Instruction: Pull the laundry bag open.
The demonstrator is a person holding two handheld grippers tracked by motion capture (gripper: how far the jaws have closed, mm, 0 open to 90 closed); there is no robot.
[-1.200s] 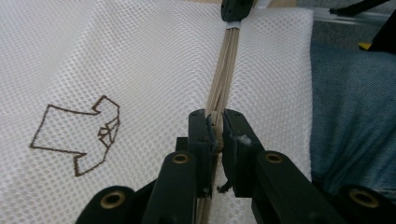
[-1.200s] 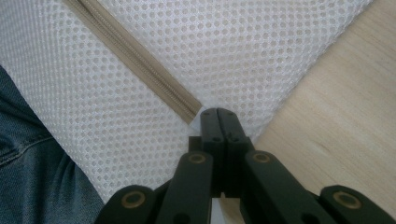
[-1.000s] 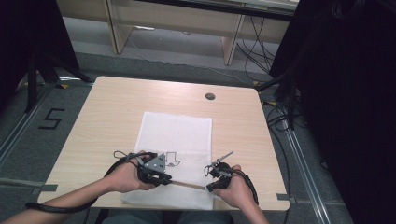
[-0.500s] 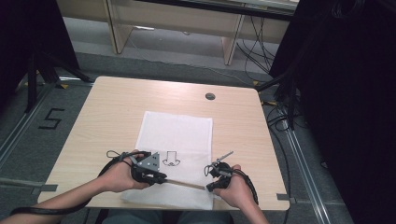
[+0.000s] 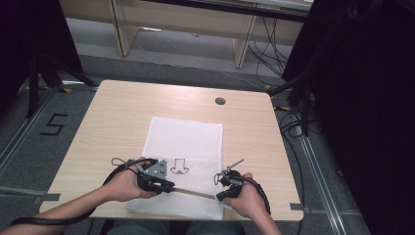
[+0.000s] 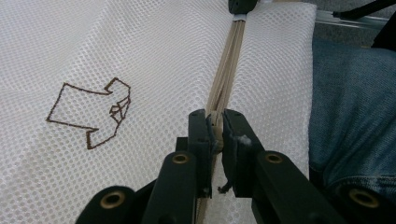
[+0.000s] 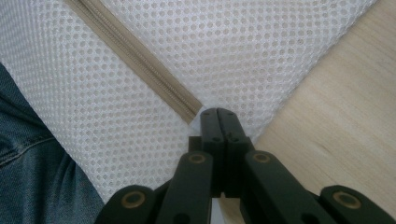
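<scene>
While zipper opens, left gripper slid leftward

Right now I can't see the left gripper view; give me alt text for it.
The left gripper has its two black jaws shut on the tan zipper of a white mesh laundry bag. A brown embroidered shirt outline sits to the zipper's left, and blue denim lies along the right edge.

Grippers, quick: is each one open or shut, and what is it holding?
Left gripper: shut on the zipper of the mesh bag.
Right gripper: shut on the mesh bag's corner at the zipper's end.
</scene>
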